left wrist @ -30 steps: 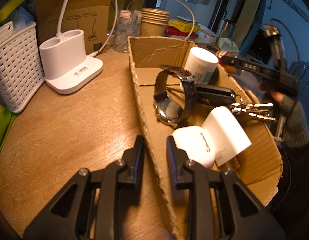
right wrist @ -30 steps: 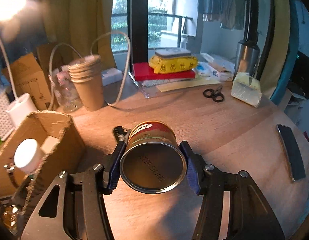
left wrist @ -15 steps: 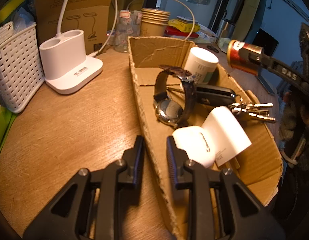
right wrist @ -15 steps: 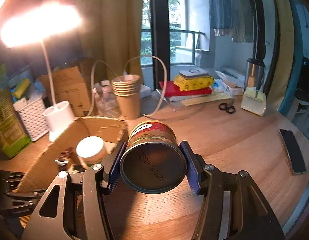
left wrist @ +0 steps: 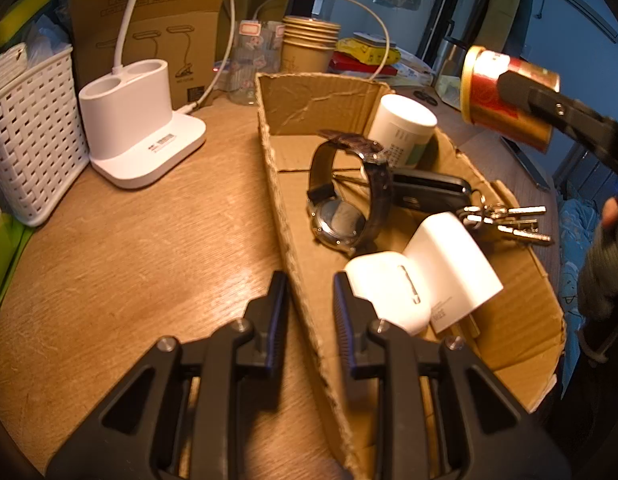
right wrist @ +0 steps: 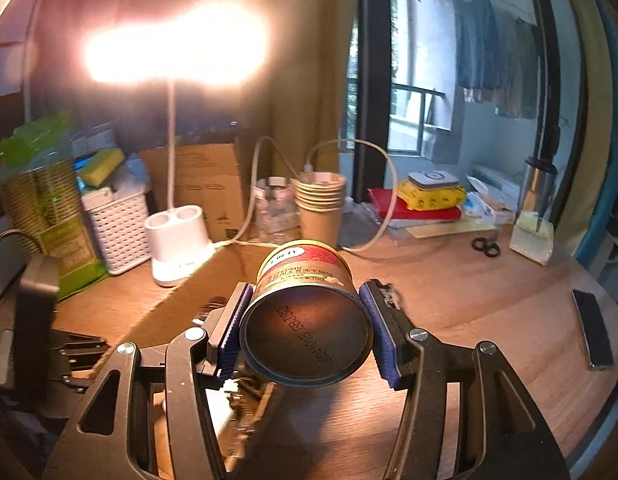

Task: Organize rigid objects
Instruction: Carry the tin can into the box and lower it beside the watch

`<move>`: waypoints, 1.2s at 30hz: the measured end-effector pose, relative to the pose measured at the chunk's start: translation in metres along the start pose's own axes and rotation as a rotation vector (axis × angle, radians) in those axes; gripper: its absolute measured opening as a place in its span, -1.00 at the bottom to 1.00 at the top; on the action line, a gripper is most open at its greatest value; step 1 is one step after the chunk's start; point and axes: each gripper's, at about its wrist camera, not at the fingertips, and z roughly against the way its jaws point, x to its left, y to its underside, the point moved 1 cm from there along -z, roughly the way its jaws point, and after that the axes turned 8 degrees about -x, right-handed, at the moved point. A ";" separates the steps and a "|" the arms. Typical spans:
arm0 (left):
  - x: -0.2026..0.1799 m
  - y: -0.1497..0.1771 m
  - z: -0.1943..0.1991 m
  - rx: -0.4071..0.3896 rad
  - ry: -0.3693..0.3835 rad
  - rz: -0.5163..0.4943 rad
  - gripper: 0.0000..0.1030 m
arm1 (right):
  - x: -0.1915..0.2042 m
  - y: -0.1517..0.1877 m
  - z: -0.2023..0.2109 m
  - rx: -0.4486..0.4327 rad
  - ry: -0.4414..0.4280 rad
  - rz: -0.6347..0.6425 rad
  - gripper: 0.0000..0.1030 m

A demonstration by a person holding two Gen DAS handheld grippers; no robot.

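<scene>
A shallow cardboard box (left wrist: 321,96) lies on the wooden table. It holds a wristwatch (left wrist: 345,196), a white jar (left wrist: 401,128), a black car key with a key bunch (left wrist: 505,220), and white chargers (left wrist: 425,280). My left gripper (left wrist: 307,300) straddles the box's left wall, its jaws a narrow gap apart with the wall between them. My right gripper (right wrist: 305,316) is shut on a red and gold tin can (right wrist: 305,312). In the left wrist view the can (left wrist: 505,100) hangs in the air above the box's right side.
A white lamp base (left wrist: 137,120), a white woven basket (left wrist: 29,136) and a flat cardboard sheet stand at the back left. Paper cups (right wrist: 319,204), books, scissors (right wrist: 485,246) and a dark phone (right wrist: 593,334) lie on the table's right half. The lamp glares brightly.
My right gripper has lifted the can and carried it left, from the table beside the box to above the box. My left gripper has not moved.
</scene>
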 end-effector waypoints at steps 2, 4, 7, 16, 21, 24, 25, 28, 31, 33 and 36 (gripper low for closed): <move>0.000 0.000 0.000 0.000 0.000 0.000 -0.51 | 0.007 0.000 -0.001 0.002 -0.016 0.009 0.12; 0.000 0.000 0.000 0.000 0.000 0.000 -0.52 | 0.014 0.001 -0.002 0.007 -0.031 0.016 0.12; 0.000 0.000 0.000 0.000 0.000 0.000 -0.52 | 0.026 0.004 -0.003 0.015 -0.057 0.034 0.12; 0.000 0.000 0.000 0.000 0.000 0.000 -0.52 | 0.052 0.012 -0.012 0.044 -0.102 0.078 0.12; 0.000 0.000 0.000 0.000 0.000 0.000 -0.52 | 0.059 0.017 -0.018 0.064 -0.115 0.092 0.12; 0.000 0.000 0.000 0.000 0.000 0.000 -0.52 | 0.064 0.021 -0.023 0.078 -0.124 0.102 0.12; 0.000 0.000 0.000 0.000 0.000 0.000 -0.52 | 0.065 0.022 -0.023 0.081 -0.128 0.105 0.12; 0.000 0.000 0.000 0.000 0.000 0.000 -0.52 | 0.069 0.024 -0.026 0.096 -0.143 0.118 0.12; 0.000 0.000 0.000 0.000 0.000 0.000 -0.52 | 0.071 0.026 -0.026 0.107 -0.151 0.125 0.12; 0.000 0.000 0.000 0.000 0.000 0.000 -0.52 | 0.070 0.027 -0.027 0.117 -0.153 0.120 0.12; 0.000 0.000 0.000 0.000 0.000 0.000 -0.52 | 0.070 0.026 -0.027 0.122 -0.161 0.115 0.12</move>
